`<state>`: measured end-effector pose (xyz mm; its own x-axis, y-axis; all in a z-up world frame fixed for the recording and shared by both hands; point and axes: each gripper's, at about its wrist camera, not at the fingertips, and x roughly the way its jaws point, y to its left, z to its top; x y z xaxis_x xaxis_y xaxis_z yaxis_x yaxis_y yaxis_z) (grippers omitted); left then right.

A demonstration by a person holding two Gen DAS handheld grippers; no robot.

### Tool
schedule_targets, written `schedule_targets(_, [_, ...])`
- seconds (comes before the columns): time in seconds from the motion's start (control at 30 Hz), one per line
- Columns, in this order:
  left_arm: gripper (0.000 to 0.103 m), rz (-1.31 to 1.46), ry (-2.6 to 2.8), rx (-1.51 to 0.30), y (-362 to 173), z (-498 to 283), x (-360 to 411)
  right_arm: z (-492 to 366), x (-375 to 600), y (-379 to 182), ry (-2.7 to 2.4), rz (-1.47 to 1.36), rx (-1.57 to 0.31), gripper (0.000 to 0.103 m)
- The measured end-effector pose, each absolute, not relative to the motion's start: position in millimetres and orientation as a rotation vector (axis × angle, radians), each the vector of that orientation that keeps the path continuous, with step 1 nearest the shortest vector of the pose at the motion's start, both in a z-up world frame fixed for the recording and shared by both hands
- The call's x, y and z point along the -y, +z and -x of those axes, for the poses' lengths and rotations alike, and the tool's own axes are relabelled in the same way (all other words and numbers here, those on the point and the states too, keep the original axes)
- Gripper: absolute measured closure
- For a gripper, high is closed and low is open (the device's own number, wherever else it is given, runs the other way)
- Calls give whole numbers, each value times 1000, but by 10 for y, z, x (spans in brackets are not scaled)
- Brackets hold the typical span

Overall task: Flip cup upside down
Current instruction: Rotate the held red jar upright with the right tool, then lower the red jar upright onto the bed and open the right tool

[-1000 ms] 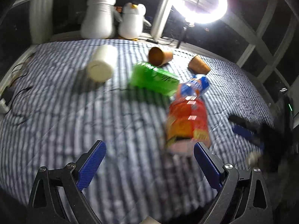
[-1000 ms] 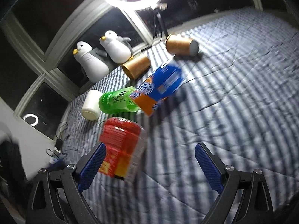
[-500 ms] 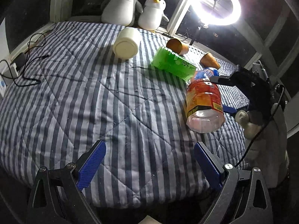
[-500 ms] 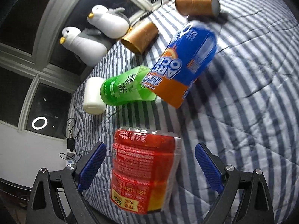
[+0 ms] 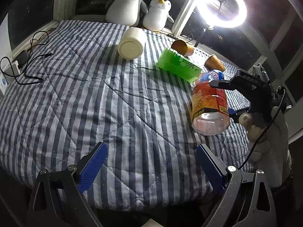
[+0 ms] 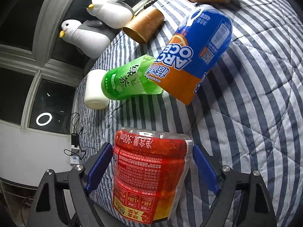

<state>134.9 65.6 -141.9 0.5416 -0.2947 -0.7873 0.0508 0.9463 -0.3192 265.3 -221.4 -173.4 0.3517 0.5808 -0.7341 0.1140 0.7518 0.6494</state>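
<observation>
Fingers (image 5: pixel 92 167) of the left gripper (image 5: pixel 151 166) are spread wide above the striped bed (image 5: pixel 94 98), holding nothing. Further right, the right gripper (image 6: pixel 151 162) clamps its blue fingers (image 6: pixel 99 164) on the red-labelled clear cup (image 6: pixel 149 174), whose inverted print reads "900mL" and "888"; it is held tilted over the bed's right edge. Beyond it lie a green cup (image 6: pixel 128 81) bearing Chinese characters, a blue-orange cup (image 6: pixel 197 56) with partial letters "ARC" and "OCE", and two brown cups (image 6: pixel 144 26).
</observation>
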Motion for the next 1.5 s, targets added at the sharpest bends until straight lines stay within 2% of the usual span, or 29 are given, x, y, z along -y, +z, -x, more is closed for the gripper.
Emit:
schedule_targets(0.2, [6, 281, -219, -979, -1402, -1344, -616, -2582, 2247, -1684, 350, -667, -1159, 20])
schedule_targets(0.53, [6, 270, -236, -963, -1367, -1316, -526, -2317, 2255, -1359, 349, -471, -999, 20])
schedule_targets(0.93, [6, 233, -251, -937, -1295, -1251, -390, -1912, 2134, -1170, 287, -127, -781, 20])
schedule_targets(1.17, [6, 226, -264, -937, -1300, -1236, -332, -1797, 2068, -1154, 220, 40, -683, 20])
schedule_targets(1.5, [6, 216, -268, -933, -1284, -1228, -278, -1786, 2192, -1256, 130, 100, -617, 20])
